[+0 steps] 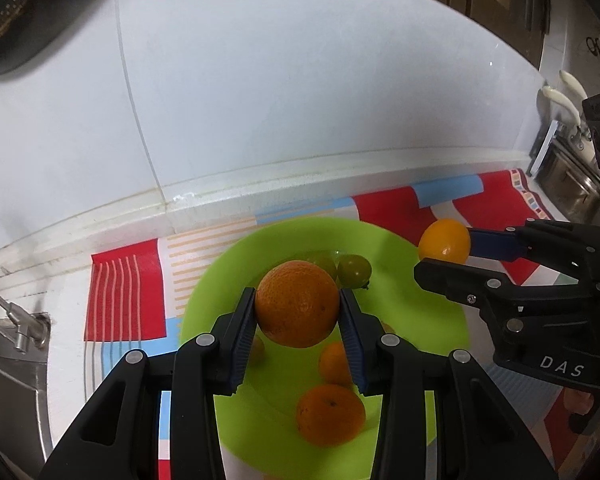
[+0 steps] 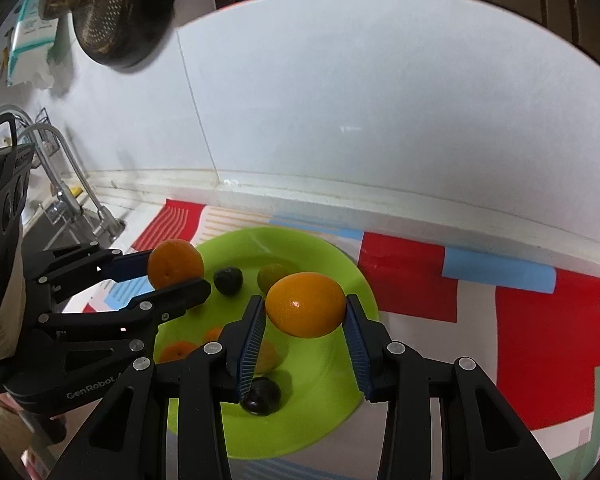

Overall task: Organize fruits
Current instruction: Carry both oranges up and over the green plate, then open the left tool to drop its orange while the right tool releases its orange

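My left gripper point(image 1: 298, 312) is shut on a rough orange point(image 1: 297, 304) and holds it above the green plate point(image 1: 432, 304). My right gripper point(image 2: 305, 312) is shut on a smoother yellow-orange fruit point(image 2: 306, 305), over the plate's right part point(image 2: 340, 392). Each gripper shows in the other view: the right one point(image 1: 444, 254) with its fruit point(image 1: 445, 241) at the plate's right rim, the left one point(image 2: 176, 270) with its orange point(image 2: 175, 263) at the left rim. On the plate lie small oranges point(image 1: 330, 414), a green fruit point(image 1: 353, 270) and dark fruits point(image 2: 261, 396).
The plate rests on a red, white and blue patterned mat point(image 2: 540, 340) on a counter against a white tiled wall point(image 1: 300, 100). A sink with a tap point(image 2: 66, 184) is at the left. A dark pan point(image 2: 120, 12) hangs high on the wall.
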A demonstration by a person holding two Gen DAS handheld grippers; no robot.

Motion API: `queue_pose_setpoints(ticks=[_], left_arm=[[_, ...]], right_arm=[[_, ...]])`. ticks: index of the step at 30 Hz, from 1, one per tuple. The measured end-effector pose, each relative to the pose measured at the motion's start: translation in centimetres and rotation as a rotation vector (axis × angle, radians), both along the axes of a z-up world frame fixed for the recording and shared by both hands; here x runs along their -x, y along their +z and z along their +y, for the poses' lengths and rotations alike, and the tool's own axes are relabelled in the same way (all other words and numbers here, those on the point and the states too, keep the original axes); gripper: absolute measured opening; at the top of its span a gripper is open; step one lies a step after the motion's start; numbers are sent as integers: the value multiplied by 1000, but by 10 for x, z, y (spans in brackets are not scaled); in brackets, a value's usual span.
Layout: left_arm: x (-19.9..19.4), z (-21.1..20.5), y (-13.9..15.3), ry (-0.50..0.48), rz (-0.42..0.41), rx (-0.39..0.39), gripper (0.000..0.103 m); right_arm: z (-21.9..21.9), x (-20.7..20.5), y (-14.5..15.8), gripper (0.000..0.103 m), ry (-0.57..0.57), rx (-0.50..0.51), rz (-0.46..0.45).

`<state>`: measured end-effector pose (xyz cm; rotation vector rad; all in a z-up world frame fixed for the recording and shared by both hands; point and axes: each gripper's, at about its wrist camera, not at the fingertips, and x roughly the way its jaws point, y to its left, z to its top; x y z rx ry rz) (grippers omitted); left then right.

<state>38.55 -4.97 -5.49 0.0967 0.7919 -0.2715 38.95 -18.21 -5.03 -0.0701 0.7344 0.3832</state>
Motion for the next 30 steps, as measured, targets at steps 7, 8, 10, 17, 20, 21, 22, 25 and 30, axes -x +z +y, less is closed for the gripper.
queue_pose_setpoints(ticks=[7, 8, 10, 17, 20, 21, 22, 25, 30], left_arm=[[-10, -3, -10, -15, 25, -4, 40], [-11, -3, -11, -16, 27, -2, 40], [-13, -4, -12, -18, 31, 1, 40], [-10, -1, -6, 3, -1, -3, 51], [-5, 3, -1, 20, -15, -4, 52], [-2, 4, 2, 28, -19, -6, 53], [1, 5, 4, 37, -26, -9, 53], [12, 8, 13, 55, -49, -12, 55], [34, 15, 30, 88, -82, 9, 56]], right_arm=[[0, -13, -15, 40, 10, -4, 48], [1, -14, -17, 40, 12, -6, 53], [0, -17, -20, 40, 11, -8, 61], [0, -18, -22, 43, 16, -25, 64], [-1, -16, -19, 46, 3, -22, 50], [-1, -15, -18, 46, 1, -21, 49], [-2, -12, -16, 46, -3, -22, 45], [-3, -6, -10, 46, -11, -22, 34], [-2, 12, 4, 46, -16, -19, -5]])
